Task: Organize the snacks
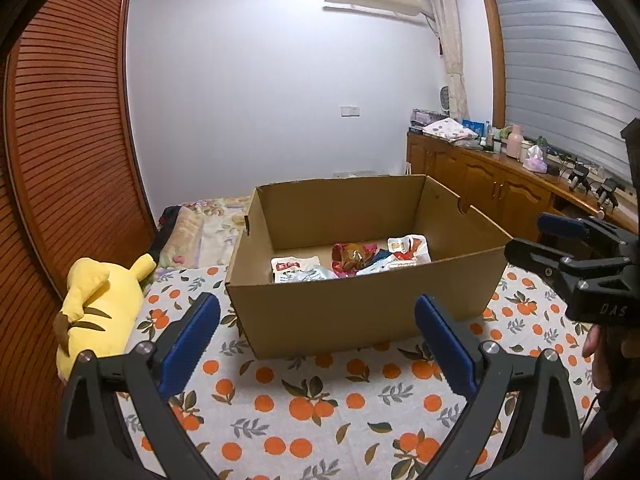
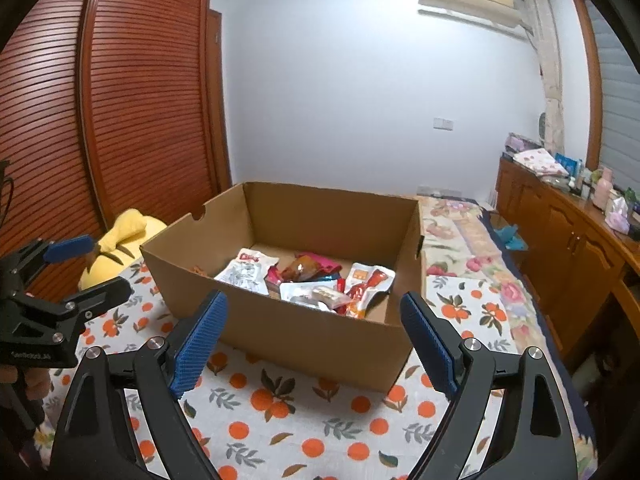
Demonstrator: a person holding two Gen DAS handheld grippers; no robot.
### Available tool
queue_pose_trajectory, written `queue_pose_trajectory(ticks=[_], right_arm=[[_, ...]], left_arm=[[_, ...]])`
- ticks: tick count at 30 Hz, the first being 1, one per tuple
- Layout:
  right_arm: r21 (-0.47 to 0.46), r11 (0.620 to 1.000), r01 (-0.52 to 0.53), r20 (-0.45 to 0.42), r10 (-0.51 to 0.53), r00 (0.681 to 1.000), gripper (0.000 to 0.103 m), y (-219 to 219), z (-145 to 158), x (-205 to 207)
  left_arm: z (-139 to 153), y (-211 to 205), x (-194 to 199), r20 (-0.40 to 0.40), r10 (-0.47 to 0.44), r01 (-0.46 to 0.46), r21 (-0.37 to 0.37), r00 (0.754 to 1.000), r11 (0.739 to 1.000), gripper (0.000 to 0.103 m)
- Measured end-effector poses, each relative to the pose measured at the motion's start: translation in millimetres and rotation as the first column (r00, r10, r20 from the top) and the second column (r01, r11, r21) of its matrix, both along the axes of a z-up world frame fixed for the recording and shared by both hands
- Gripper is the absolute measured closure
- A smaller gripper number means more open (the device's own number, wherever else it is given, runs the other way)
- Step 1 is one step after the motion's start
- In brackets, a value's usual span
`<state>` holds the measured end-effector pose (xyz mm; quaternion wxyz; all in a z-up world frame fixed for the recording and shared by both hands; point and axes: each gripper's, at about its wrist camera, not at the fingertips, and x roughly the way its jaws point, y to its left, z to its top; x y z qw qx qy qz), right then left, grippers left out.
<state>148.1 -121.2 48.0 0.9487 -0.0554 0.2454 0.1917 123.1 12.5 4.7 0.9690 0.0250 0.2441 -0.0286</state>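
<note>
An open cardboard box [image 1: 360,304] sits on the orange-print bedspread [image 1: 304,408], and the snack packets [image 2: 308,280] lie heaped on its floor. Both tools hover just in front of the box: the left hand-held gripper [image 1: 316,344] and the right hand-held gripper [image 2: 316,344] each have blue pads spread wide, holding nothing. A yellow plush toy [image 1: 100,304] lies left of the box.

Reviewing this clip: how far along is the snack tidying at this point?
Looks late or finished. Done: the snack packets all lie inside the cardboard box; none shows on the orange-print cloth around it. In hand: nothing, as the left claw and the right claw are both open and empty, short of the box. Left: nothing visible, though the packets lie in a loose heap.
</note>
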Motion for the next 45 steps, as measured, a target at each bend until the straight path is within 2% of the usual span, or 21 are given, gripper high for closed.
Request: queue_pose_trajectory(ticks=[23,35,45], right_arm=[[0.018,0.995,0.094,0.049,-0.095,0.994,0.013,-16.6,11.1,-61.3],[0.026,0.996,0.091,0.075,-0.092,0.993,0.013,-15.2,23.3,-88.5],[0.020,0.995,0.100,0.071,-0.101,0.992,0.013,-16.6,20.2,-92.2]], left_arm=[[9.2,1.7,-64.6,-0.017,0.031,-0.032,-0.036,0.999,0.999,0.004],[18.5,4.3,-77.9,-0.004,0.044,-0.044,-0.036,0.999,0.998,0.004],[19.0,4.8,-80.1,0.003,0.046,-0.045,-0.038,0.999,0.998,0.004]])
